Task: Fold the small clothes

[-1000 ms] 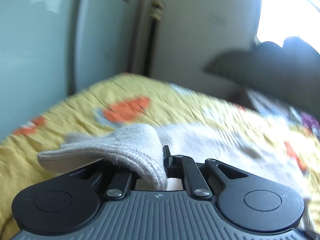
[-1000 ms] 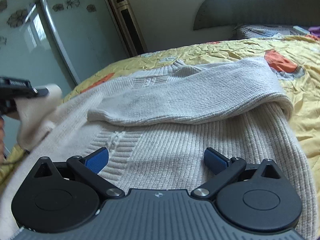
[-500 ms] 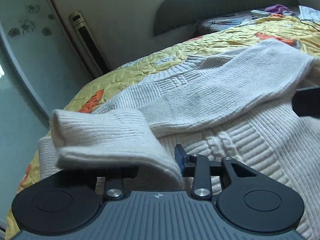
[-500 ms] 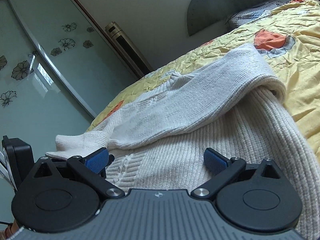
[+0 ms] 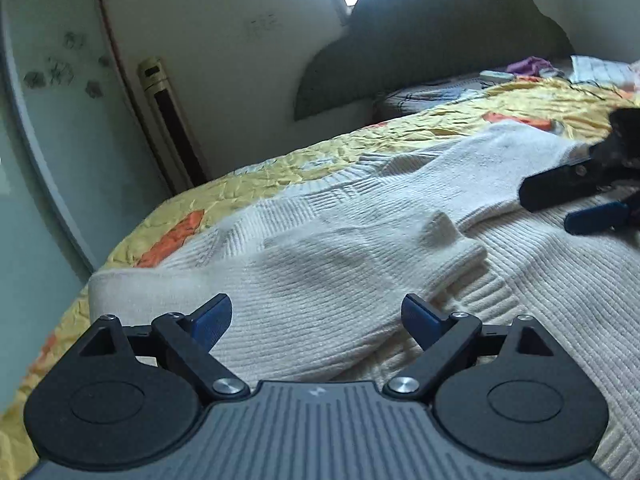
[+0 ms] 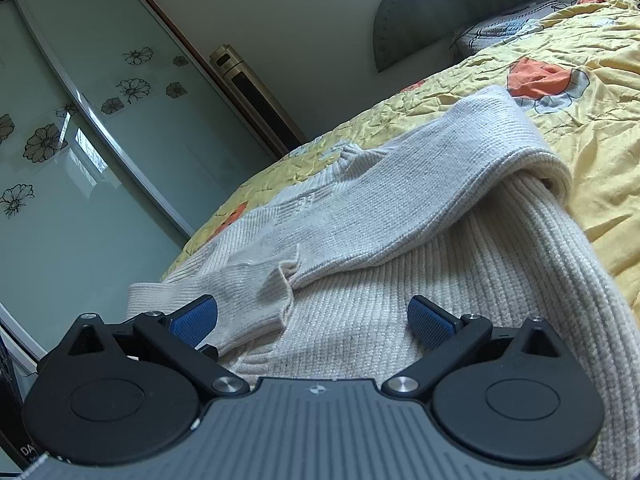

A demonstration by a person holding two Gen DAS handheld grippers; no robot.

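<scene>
Now the left gripper (image 5: pixel 316 316) stands wide, its jaws having just been opening, gripping nothing; the cream ribbed-knit sleeve (image 5: pixel 340 272) lies released between and ahead of its blue pads, draped across the cream chunky-knit sweater (image 5: pixel 560 280), likely laid there as a fold. The right gripper (image 6: pixel 314 316) is also spread and empty, with the sweater's body just ahead and the sleeve's cuff by its left pad. Beneath everything stretches a crinkled yellow quilted bedspread (image 6: pixel 580 160) with orange patches. The knit looks soft, thick and limp.
</scene>
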